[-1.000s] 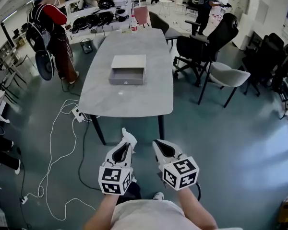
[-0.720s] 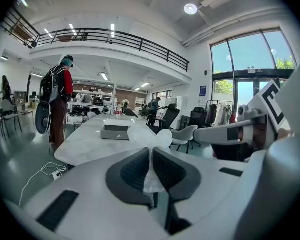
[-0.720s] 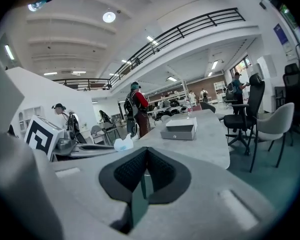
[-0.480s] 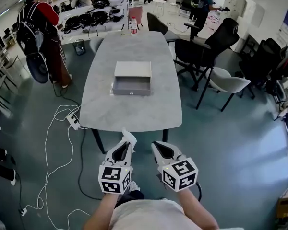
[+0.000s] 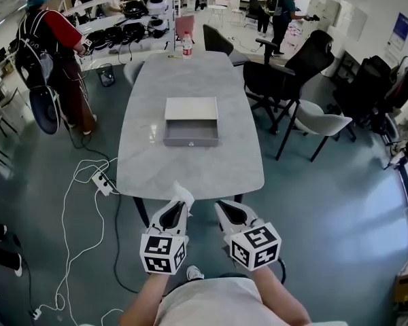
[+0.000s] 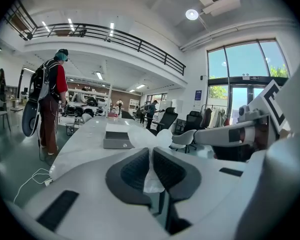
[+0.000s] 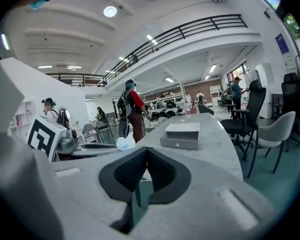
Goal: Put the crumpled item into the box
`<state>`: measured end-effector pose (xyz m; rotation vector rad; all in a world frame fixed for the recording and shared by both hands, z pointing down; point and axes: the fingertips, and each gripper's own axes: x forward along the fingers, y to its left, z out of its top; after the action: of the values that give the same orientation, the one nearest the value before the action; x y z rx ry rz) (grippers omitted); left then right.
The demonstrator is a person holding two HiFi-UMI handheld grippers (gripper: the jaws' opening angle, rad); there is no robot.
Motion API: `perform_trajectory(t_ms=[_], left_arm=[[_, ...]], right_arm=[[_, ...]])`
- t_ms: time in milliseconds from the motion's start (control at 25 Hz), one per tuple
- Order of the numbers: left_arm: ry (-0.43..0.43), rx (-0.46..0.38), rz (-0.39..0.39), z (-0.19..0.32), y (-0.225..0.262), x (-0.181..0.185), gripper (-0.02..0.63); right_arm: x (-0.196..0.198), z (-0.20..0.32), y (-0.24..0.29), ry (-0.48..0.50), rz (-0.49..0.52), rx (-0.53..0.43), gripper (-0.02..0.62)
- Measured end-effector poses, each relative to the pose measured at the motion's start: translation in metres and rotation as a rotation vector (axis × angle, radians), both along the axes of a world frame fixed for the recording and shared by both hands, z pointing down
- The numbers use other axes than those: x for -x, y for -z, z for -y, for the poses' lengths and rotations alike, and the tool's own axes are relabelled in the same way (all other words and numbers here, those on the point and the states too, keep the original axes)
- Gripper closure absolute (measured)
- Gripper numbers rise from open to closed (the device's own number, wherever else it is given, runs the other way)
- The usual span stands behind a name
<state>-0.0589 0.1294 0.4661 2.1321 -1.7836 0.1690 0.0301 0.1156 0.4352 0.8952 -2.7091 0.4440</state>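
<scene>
Table point(image 5: 190, 172): top looked smooth, matt, stone-like.
Box point(image 5: 191, 109): looked matt and smooth.
Crumpled item point(image 6: 150, 138): looked thin, creased, paper-like, white.
Floor point(image 5: 340, 202): looked smooth, faintly glossy.

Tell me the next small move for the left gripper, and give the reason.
Probably carry the left gripper forward over the table toward the box. Its jaws are shut on the crumpled item, so the grasp looks done, but it hangs short of the table's near edge, and the box sits mid-table, well ahead.
</scene>
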Motion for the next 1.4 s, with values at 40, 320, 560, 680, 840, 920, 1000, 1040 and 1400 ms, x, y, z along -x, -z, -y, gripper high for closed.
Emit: perform_trajectory(t_ms=[40, 320, 560, 680, 840, 920, 1000, 1040, 1400], left_arm=[[0.000, -0.003, 0.000, 0.002, 0.000, 0.004, 0.578], [0.009, 0.007, 0.011, 0.016, -0.004, 0.025, 0.578], [0.034, 0.021, 0.030, 0.042, -0.008, 0.047, 0.578], [0.045, 0.026, 0.038, 0.063, -0.010, 0.057, 0.578], [0.062, 0.038, 0.048, 0.095, -0.009, 0.065, 0.578], [0.071, 0.043, 0.054, 0.111, -0.009, 0.068, 0.578], [0.081, 0.049, 0.055, 0.127, -0.012, 0.071, 0.578], [0.085, 0.053, 0.056, 0.135, -0.013, 0.072, 0.578], [0.103, 0.090, 0.072, 0.203, -0.016, 0.070, 0.578]], right_arm=[[0.003, 0.002, 0.000, -0.001, 0.001, -0.003, 0.591], [0.020, 0.023, -0.002, -0.006, 0.016, 0.001, 0.591], [0.039, 0.053, -0.008, 0.013, 0.037, 0.012, 0.591], [0.051, 0.076, -0.012, 0.030, 0.044, 0.019, 0.591], [0.063, 0.112, -0.011, 0.056, 0.053, 0.030, 0.591], [0.067, 0.130, -0.011, 0.066, 0.057, 0.033, 0.591], [0.070, 0.147, -0.013, 0.076, 0.061, 0.038, 0.591], [0.071, 0.156, -0.014, 0.081, 0.062, 0.041, 0.591], [0.074, 0.229, -0.018, 0.113, 0.074, 0.072, 0.591]])
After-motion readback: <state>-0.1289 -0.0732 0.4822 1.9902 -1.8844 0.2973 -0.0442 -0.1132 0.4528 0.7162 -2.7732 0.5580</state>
